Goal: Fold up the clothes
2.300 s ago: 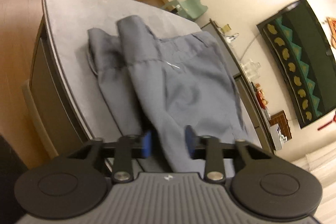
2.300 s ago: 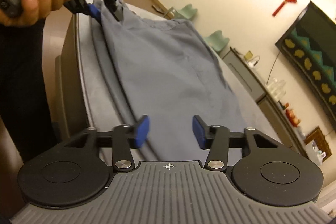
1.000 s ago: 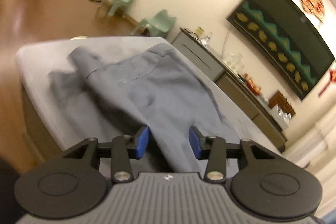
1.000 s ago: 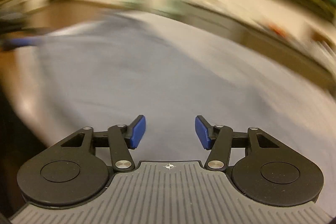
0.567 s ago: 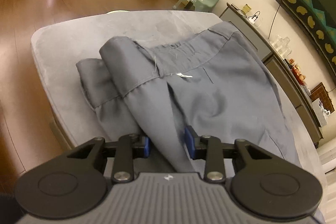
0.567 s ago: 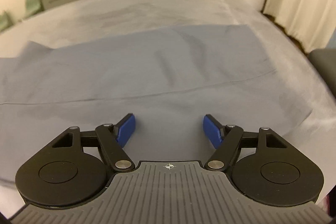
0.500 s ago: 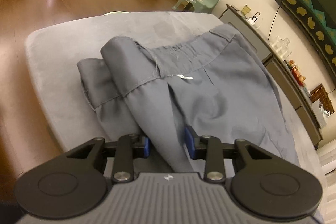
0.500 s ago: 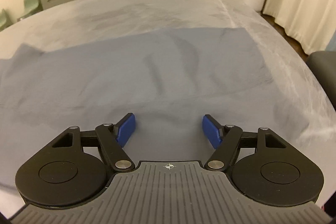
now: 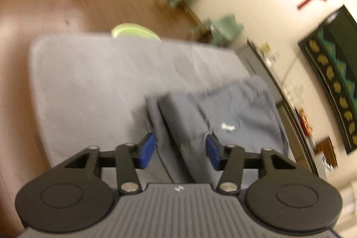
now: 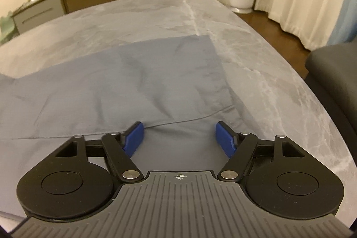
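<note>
One grey garment [image 10: 138,81], two small green chairs [image 9: 225,29] (blurred), one table [image 10: 256,55], two grippers.

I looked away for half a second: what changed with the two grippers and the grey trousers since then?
The left gripper has let go: its fingers, clamped on a trouser fold half a second ago, now stand open around it, and its blurred view has swung. The right gripper has edged forward over the grey trousers, wide open as before. The trousers still lie on the grey table.

Blue-grey garment [image 10: 133,81], prob. plain.
</note>
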{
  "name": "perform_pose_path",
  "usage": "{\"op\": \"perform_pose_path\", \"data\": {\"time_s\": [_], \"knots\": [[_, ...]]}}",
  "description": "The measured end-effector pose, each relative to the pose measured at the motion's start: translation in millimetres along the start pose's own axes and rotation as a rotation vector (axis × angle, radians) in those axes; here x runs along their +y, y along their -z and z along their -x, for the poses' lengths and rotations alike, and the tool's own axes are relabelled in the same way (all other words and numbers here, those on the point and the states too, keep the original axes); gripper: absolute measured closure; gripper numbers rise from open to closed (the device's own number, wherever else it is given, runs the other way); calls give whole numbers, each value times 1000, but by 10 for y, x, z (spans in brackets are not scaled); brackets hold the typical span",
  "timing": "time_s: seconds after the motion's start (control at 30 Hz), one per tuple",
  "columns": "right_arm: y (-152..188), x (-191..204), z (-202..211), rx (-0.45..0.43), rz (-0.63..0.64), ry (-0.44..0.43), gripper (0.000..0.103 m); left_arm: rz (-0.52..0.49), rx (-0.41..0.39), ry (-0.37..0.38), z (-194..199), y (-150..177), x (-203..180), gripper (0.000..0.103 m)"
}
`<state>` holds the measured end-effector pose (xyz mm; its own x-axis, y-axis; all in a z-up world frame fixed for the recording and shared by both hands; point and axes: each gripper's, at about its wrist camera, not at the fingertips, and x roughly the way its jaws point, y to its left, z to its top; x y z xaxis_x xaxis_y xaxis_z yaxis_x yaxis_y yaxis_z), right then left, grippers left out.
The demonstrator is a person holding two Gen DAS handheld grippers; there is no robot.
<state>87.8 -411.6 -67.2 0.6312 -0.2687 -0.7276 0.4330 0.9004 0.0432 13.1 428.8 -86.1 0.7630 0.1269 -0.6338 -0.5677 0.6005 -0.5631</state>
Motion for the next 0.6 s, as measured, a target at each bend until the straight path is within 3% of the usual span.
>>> {"op": "perform_pose_path", "data": {"time_s": [0.07,0.1,0.27,0.47,0.6], "knots": [[6,-63,64,-14,-31,-7,32,9,-53,-32,114,-29,39,52],[9,-94,96,-21,-47,-10,32,13,-38,-21,92,-38,37,52],[25,-251,255,-55,-126,-27,35,-97,6,115,87,9,-140,54],[349,-893,488,-45,-519,-179,34,-48,63,136,38,54,-22,53],[592,-1101,514,-1,-653,-232,32,-10,120,184,21,113,54,45]]}}
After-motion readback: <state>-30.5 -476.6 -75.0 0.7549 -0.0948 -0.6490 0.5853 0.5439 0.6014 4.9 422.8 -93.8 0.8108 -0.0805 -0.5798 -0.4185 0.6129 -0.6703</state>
